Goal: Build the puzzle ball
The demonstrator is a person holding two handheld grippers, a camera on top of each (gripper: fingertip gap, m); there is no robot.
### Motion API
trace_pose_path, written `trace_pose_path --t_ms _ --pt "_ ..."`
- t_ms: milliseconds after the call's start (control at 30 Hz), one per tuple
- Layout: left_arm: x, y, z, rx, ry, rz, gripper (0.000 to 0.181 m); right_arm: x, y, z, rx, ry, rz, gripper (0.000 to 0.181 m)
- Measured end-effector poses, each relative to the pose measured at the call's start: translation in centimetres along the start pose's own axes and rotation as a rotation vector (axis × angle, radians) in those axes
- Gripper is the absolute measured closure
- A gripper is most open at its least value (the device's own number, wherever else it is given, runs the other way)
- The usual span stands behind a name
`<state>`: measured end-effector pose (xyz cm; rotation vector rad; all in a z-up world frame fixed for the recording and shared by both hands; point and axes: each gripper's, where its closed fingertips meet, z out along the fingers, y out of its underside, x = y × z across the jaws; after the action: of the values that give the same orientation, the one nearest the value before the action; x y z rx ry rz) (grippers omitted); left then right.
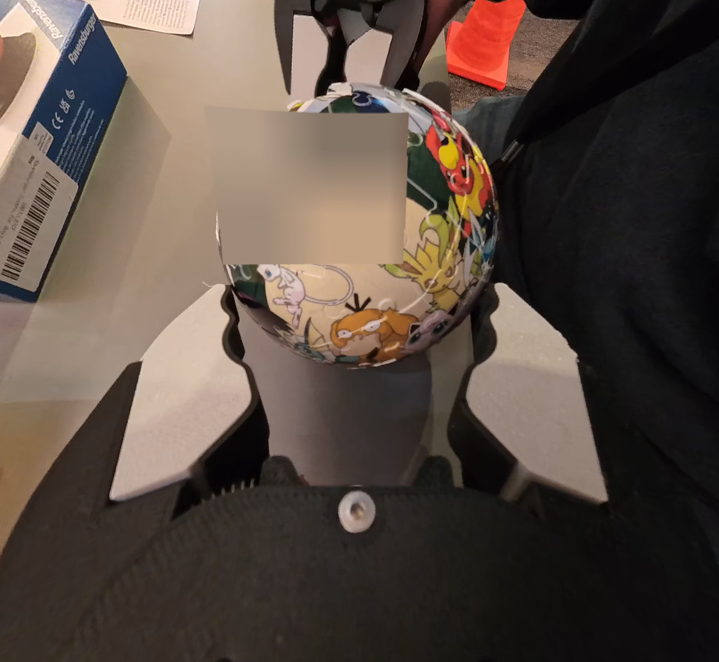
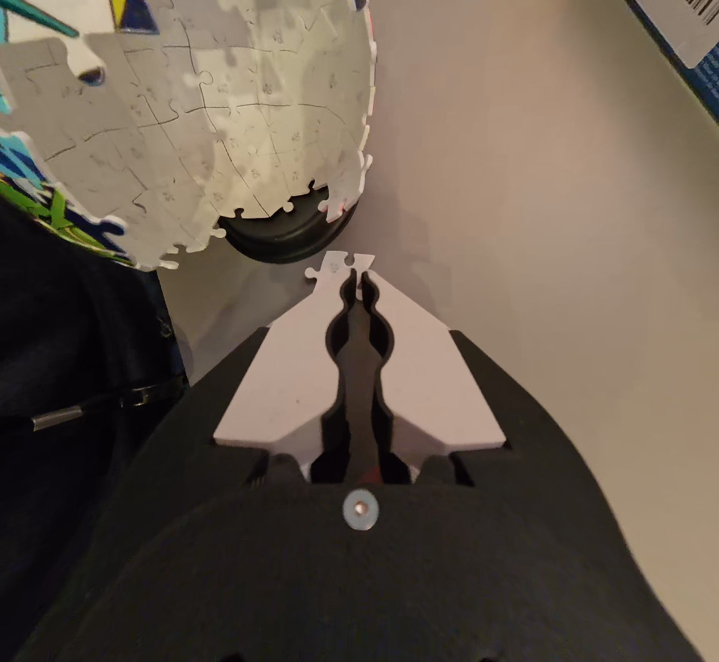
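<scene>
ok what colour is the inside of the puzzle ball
Plain white-grey, with no picture, on the inside of the puzzle ball; the right wrist view shows it best.

Your puzzle ball [image 1: 439, 238] stands on a black round base [image 2: 288, 238] on the bench, its cartoon-printed shell unfinished, with a jagged opening showing the white inside [image 2: 233, 106]. A loose white puzzle piece [image 2: 338, 265] sits pinched just beside that opening.

Beige table [image 1: 116, 332], warm dim light. Grey carpet [image 1: 544, 55] beyond, orange cone [image 1: 486, 40] standing on it.
</scene>
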<state>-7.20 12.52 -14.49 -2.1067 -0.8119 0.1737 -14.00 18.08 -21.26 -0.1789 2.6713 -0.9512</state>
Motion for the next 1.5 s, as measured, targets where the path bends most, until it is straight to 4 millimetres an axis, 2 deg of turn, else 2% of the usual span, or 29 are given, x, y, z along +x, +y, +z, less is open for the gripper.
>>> trace_pose_path --t_ms 100,200,233,367,400,633,733,833,967,1200,1233,1367,1433,1500 --pt "0.0 0.0 0.0 0.0 -0.001 0.001 0.064 -0.1 0.2 -0.1 -0.007 -0.003 -0.011 0.18" --pt "0.0 0.1 -0.1 -0.002 -0.005 0.0 0.064 -0.2 -0.1 -0.7 -0.009 -0.029 -0.097 0.148" --pt "0.0 0.1 -0.1 -0.002 -0.006 0.001 0.064 -0.3 -0.1 -0.9 -0.018 -0.041 -0.113 0.144" --pt "0.0 0.0 -0.3 -0.001 -0.013 -0.001 0.065 0.1 1.1 -1.1 -0.076 -0.014 -0.167 0.158" --pt "0.0 0.0 -0.3 -0.001 -0.014 -0.001 0.065 -0.3 1.0 -1.1 -0.07 -0.028 -0.152 0.162" --pt "-0.1 0.0 -0.4 -0.003 -0.021 -0.004 0.065 -3.2 1.4 -0.9 -0.052 -0.12 -0.084 0.166" --pt "0.0 0.0 -0.4 -0.002 -0.02 -0.006 0.065 -2.5 0.9 -1.3 -0.016 -0.084 -0.078 0.161" --pt "0.1 0.0 -0.3 -0.005 -0.02 -0.004 0.065 -1.8 1.3 -0.9 -0.036 -0.028 -0.101 0.149" --pt "0.1 0.0 -0.2 -0.007 -0.02 -0.003 0.065 -1.8 1.0 -0.4 -0.014 0.02 -0.127 0.164" --pt "0.1 0.0 -0.2 -0.007 -0.02 -0.004 0.065 -1.7 0.9 -0.3 -0.001 0.026 -0.132 0.173" --pt "0.1 0.0 -0.2 -0.007 -0.019 -0.003 0.065 -1.7 1.0 -0.3 -0.004 0.025 -0.133 0.171" --pt "0.0 0.0 -0.2 -0.004 -0.021 -0.005 0.065 -2.7 0.8 -1.0 0.011 -0.033 -0.159 0.14" --pt "0.0 0.0 -0.3 -0.002 -0.021 -0.007 0.065 -2.8 1.5 -0.6 -0.028 -0.009 -0.209 0.138" --pt "0.0 0.0 -0.2 -0.002 -0.019 -0.008 0.065 -2.7 1.3 -0.3 -0.021 0.029 -0.235 0.148"
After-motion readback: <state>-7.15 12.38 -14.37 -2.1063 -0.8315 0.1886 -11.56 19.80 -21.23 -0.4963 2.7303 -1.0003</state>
